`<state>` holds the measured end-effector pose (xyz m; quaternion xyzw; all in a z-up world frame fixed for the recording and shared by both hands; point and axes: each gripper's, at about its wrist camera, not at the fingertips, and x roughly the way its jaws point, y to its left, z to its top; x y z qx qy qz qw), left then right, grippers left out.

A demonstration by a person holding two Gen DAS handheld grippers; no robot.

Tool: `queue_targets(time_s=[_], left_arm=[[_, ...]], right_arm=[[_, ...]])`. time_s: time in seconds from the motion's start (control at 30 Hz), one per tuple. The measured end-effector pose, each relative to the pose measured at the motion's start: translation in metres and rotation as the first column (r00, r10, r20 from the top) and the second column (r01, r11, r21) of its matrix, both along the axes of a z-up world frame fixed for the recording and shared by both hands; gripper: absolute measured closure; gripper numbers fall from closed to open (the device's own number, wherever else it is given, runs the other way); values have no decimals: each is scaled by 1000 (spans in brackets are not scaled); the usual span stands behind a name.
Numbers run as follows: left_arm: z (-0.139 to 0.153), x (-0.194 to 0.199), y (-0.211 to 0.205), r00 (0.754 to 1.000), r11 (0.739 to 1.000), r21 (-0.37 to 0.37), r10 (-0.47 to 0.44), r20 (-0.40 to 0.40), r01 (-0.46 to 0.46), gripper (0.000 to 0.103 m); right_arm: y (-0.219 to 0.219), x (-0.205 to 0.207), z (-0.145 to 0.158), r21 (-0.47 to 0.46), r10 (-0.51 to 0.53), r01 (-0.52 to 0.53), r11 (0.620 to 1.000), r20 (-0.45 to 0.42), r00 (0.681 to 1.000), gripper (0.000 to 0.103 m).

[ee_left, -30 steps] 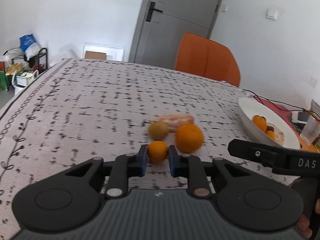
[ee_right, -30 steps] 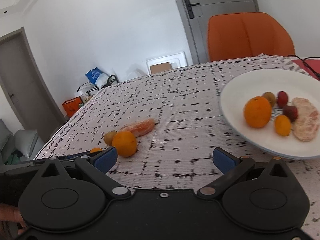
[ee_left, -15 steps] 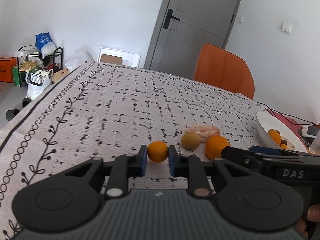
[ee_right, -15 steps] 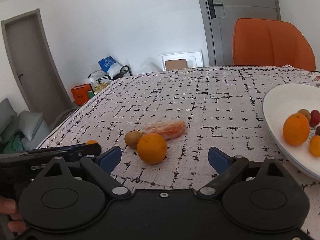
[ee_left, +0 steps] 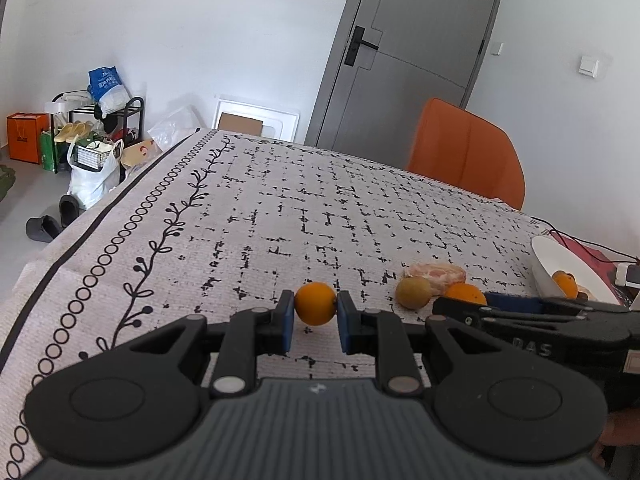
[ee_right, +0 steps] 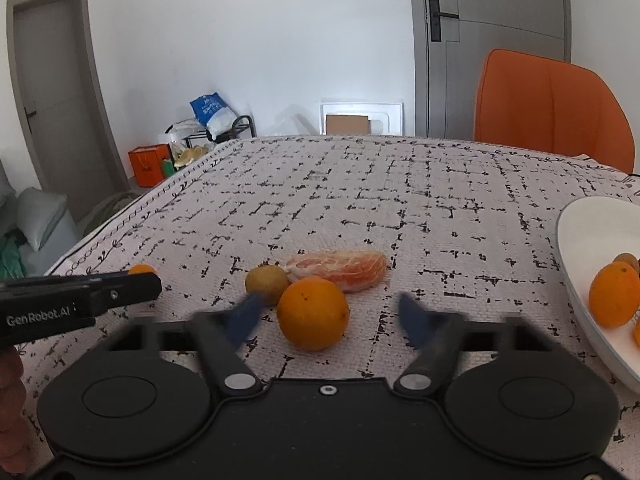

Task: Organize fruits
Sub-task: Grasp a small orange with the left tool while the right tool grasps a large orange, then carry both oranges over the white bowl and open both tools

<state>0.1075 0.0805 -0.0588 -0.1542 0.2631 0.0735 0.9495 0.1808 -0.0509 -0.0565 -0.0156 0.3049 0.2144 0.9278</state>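
My left gripper (ee_left: 316, 316) is shut on a small orange (ee_left: 315, 303) just above the tablecloth. My right gripper (ee_right: 328, 316) is open, its blurred blue fingers on either side of a large orange (ee_right: 313, 313) on the cloth. Behind that orange lie a brown kiwi (ee_right: 267, 284) and a peeled citrus piece (ee_right: 340, 270). The same kiwi (ee_left: 414, 293) and peeled piece (ee_left: 438, 274) show in the left wrist view. A white plate (ee_right: 584, 240) at the right holds an orange (ee_right: 614, 300) and other fruit.
An orange chair (ee_right: 552, 108) stands at the table's far side. The left gripper's body (ee_right: 76, 296) reaches in from the left in the right wrist view. Cables and a red item (ee_left: 592, 252) lie beyond the plate.
My left gripper has carried the small orange leftward, away from the other fruit. My right gripper has moved left from the plate to the large orange, and its fingers have narrowed around it.
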Motion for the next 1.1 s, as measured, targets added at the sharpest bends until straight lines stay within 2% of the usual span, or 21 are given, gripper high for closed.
queue_targets(time_s=[0.03, 0.17, 0.5, 1.1], left_arm=[[0, 0, 0, 1000, 1000, -2, 0, 2, 0, 82], [3, 1, -4, 1000, 1000, 2, -12, 7, 12, 82], [10, 12, -29, 998, 998, 27, -62, 12, 62, 82], [32, 55, -103, 976, 970, 109, -219, 15, 216, 82]], right_arm=[[0, 1, 0, 10, 15, -15, 1000, -20, 1000, 68], [-4, -9, 4, -18, 9, -9, 1000, 3, 1000, 68], [-35, -18, 17, 20, -47, 46, 999, 41, 998, 68], [-124, -24, 30, 119, -229, 217, 969, 97, 969, 68]])
